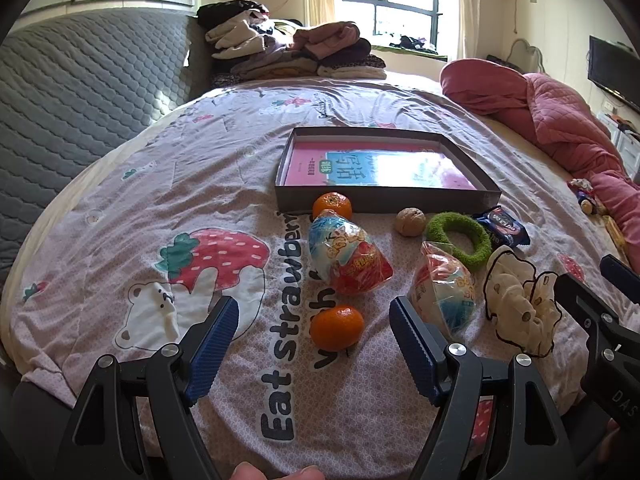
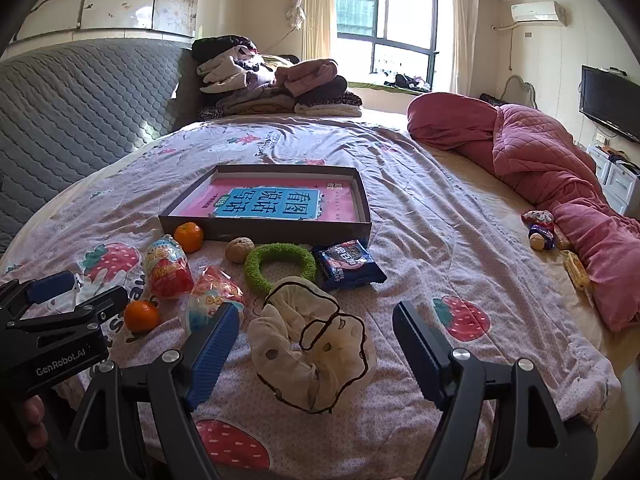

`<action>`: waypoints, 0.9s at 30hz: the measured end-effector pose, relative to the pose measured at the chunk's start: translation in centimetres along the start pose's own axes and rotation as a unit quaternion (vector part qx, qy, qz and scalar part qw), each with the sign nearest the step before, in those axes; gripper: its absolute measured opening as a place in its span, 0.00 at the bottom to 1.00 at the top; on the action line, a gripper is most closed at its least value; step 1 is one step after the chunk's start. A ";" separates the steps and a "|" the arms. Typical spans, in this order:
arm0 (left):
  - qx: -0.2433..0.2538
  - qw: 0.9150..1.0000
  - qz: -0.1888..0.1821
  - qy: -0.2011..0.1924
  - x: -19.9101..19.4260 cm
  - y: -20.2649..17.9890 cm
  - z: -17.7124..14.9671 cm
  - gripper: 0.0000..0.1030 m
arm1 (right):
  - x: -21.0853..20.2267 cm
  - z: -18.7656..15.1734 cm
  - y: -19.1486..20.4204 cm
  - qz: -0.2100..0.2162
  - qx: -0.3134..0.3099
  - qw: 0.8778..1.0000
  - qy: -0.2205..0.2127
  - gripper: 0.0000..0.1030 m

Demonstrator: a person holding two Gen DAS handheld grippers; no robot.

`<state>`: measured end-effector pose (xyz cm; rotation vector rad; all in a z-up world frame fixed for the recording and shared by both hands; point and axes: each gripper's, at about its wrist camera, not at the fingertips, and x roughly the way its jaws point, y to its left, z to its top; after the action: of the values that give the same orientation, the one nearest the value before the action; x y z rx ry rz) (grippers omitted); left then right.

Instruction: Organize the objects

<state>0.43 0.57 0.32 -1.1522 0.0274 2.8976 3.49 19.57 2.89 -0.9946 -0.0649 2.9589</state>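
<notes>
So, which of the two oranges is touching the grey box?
The far orange, resting against the grey box front wall. The near orange lies apart, in front of the open left gripper.

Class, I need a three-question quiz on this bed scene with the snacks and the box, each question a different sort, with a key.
1. True or false: the shallow grey cardboard box holds an orange.
2. How many round orange mandarins lie on the strawberry-print bedsheet?
3. The fuzzy green ring touches: A) the brown walnut B) the pink quilt C) neither.

Key: 1 false; 2 two; 3 C.
</notes>
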 end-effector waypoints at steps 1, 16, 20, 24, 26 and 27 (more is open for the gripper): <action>0.001 1.000 -0.001 0.000 0.0 0.0 0.0 0.76 | -0.1 0.0 0.0 0.000 0.000 1.000 -0.001 0.76; 0.002 1.000 -0.003 -0.003 -0.4 0.2 0.1 0.77 | -0.6 0.1 0.0 0.000 -0.001 1.000 -0.008 0.76; 0.002 1.000 -0.004 -0.003 -0.5 0.2 0.1 0.77 | -0.6 0.1 0.0 0.000 -0.002 1.000 -0.007 0.76; 0.002 1.000 -0.003 -0.003 -0.5 0.2 0.0 0.77 | -0.6 0.0 0.0 -0.001 -0.001 1.000 -0.008 0.76; 0.002 1.000 -0.003 -0.003 -0.5 0.2 0.1 0.77 | -0.6 0.1 0.0 -0.001 -0.001 1.000 -0.008 0.76; 0.001 1.000 -0.003 -0.003 -0.5 0.3 0.0 0.76 | -0.6 0.1 -0.1 -0.003 -0.001 1.000 -0.009 0.76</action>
<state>0.78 0.31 0.73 -1.1418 0.0272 2.8955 3.91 19.61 3.30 -0.9677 -0.0695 2.9634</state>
